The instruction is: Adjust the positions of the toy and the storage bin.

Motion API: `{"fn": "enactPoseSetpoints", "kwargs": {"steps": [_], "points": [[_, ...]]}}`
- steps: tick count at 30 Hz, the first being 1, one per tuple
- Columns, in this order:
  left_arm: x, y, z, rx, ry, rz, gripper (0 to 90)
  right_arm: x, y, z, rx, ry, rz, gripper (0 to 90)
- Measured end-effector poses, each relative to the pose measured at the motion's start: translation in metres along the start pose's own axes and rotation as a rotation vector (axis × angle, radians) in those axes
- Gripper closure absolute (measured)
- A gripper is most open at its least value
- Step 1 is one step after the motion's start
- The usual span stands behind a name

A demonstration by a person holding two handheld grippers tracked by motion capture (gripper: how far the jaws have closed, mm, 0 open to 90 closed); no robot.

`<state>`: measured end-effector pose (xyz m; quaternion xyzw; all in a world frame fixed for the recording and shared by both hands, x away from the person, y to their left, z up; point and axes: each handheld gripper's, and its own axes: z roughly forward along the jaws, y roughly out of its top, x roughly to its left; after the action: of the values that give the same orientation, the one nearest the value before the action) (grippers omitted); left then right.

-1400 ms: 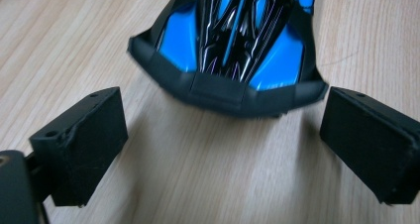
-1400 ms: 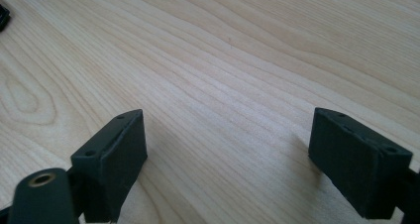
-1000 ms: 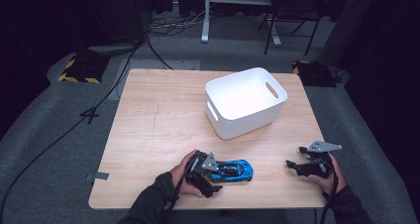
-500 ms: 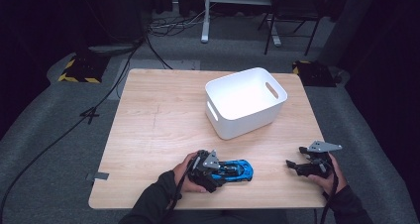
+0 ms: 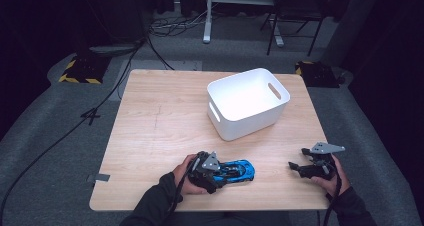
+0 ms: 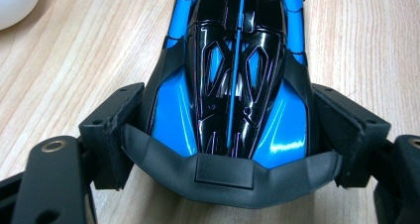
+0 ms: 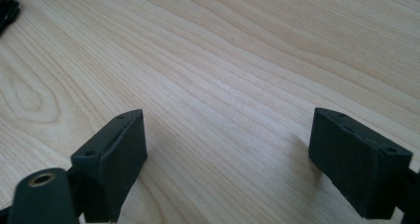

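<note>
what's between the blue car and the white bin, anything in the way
Nothing visible. Bare wooden table lies between the blue car and the white bin. The left tongs, whose jaws have just been closing, press on the car's sides at one end; the right tongs sit open, off to the side.

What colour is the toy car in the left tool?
Glossy blue with black top panels; toy car, clearest in the left gripper view.

Bright lit table (image 5: 165, 131), dark surroundings, soft shadows, sharp close-ups
</note>
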<state>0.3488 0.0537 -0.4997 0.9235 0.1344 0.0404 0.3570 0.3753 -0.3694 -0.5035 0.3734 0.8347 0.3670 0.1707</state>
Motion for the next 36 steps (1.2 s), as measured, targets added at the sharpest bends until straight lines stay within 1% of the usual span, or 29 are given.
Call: {"fn": "enactPoseSetpoints", "kwargs": {"steps": [2, 3, 4, 5, 6, 8, 9, 10, 12, 13, 15, 17, 18, 19, 20, 21, 22, 24, 25, 26, 29, 30, 32, 34, 35, 36], "points": [[0.0, -0.001, 0.0, -0.003, 0.004, -0.006, 22.0, 0.0, 0.0, 0.0, 0.0, 0.0, 0.0, 14.8], [-0.001, -0.001, -0.001, -0.006, 0.012, 0.003, 22.1, 0.0, 0.0, 0.0, 0.0, 0.0, 0.0, 14.9], [-0.001, -0.001, -0.001, -0.005, 0.019, -0.003, 22.2, 0.0, 0.0, 0.0, 0.0, 0.0, 0.0, 14.8], [-0.002, -0.002, -0.002, -0.006, 0.027, 0.003, 22.3, 0.0, 0.0, 0.0, 0.0, 0.0, 0.0, 14.8], [-0.002, -0.002, -0.003, -0.016, 0.047, 0.015, 22.4, 0.0, 0.0, 0.0, 0.0, 0.0, 0.0, 14.8], [-0.003, -0.005, -0.005, -0.018, 0.042, 0.004, 23.0, 0.0, 0.0, 0.0, 0.0, 0.0, 0.0, 14.8], [-0.003, -0.006, -0.006, -0.016, 0.048, 0.007, 23.6, 0.0, 0.0, 0.0, 0.0, 0.0, 0.0, 14.8], [-0.002, -0.008, -0.009, -0.011, 0.058, -0.001, 24.0, 0.0, 0.0, 0.0, 0.0, 0.0, 0.0, 14.8], [0.002, -0.013, -0.013, -0.01, 0.061, -0.019, 24.0, 0.0, 0.0, 0.0, 0.0, 0.0, 0.0, 14.8], [0.004, -0.017, -0.017, -0.011, 0.077, -0.025, 24.1, 0.0, 0.0, 0.0, 0.0, 0.0, 0.0, 14.8], [0.008, -0.024, -0.023, -0.015, 0.109, -0.05, 24.1, 0.0, 0.0, 0.0, 0.0, 0.001, 0.0, 14.8], [0.011, -0.03, -0.028, -0.014, 0.128, -0.076, 24.1, 0.0, 0.0, 0.0, 0.0, 0.0, 0.0, 14.8], [0.014, -0.033, -0.031, -0.02, 0.145, -0.087, 24.1, 0.0, 0.0, 0.0, 0.0, 0.0, 0.0, 14.8], [0.015, -0.036, -0.033, -0.026, 0.15, -0.113, 24.1, 0.0, 0.0, 0.0, 0.0, 0.0, 0.0, 14.8], [0.017, -0.039, -0.037, -0.02, 0.165, -0.115, 24.1, 0.0, 0.0, 0.0, 0.0, 0.0, 0.0, 14.8], [0.018, -0.042, -0.039, -0.027, 0.177, -0.129, 24.1, 0.0, 0.0, 0.0, 0.0, 0.0, 0.0, 14.8], [0.02, -0.045, -0.041, -0.025, 0.191, -0.13, 24.1, 0.0, 0.0, 0.0, 0.001, 0.0, 0.0, 14.8], [0.023, -0.053, -0.048, -0.028, 0.209, -0.164, 24.1, 0.0, 0.0, 0.0, 0.0, 0.0, -0.001, 14.3], [0.024, -0.055, -0.051, -0.026, 0.219, -0.173, 24.1, 0.001, 0.0, 0.001, 0.0, -0.003, 0.001, 13.7], [0.026, -0.06, -0.055, -0.028, 0.24, -0.186, 24.1, 0.001, 0.001, 0.001, 0.001, -0.002, 0.005, 13.4], [0.029, -0.072, -0.065, -0.033, 0.254, -0.234, 24.1, 0.001, 0.001, 0.002, 0.004, -0.005, 0.002, 13.2], [0.03, -0.077, -0.07, -0.032, 0.273, -0.244, 24.1, 0.001, 0.002, 0.002, 0.001, -0.007, 0.004, 13.5], [0.031, -0.085, -0.077, -0.03, 0.286, -0.267, 24.1, 0.001, 0.003, 0.002, 0.006, -0.01, 0.008, 14.0], [0.032, -0.094, -0.085, -0.031, 0.299, -0.29, 24.1, 0.0, 0.005, 0.002, 0.025, 0.005, -0.011, 14.2], [0.032, -0.097, -0.088, -0.033, 0.304, -0.301, 24.1, -0.001, 0.006, 0.002, 0.037, 0.01, -0.009, 14.2], [0.031, -0.1, -0.09, -0.035, 0.311, -0.308, 24.1, -0.002, 0.007, 0.003, 0.045, 0.02, -0.018, 14.8]]}}
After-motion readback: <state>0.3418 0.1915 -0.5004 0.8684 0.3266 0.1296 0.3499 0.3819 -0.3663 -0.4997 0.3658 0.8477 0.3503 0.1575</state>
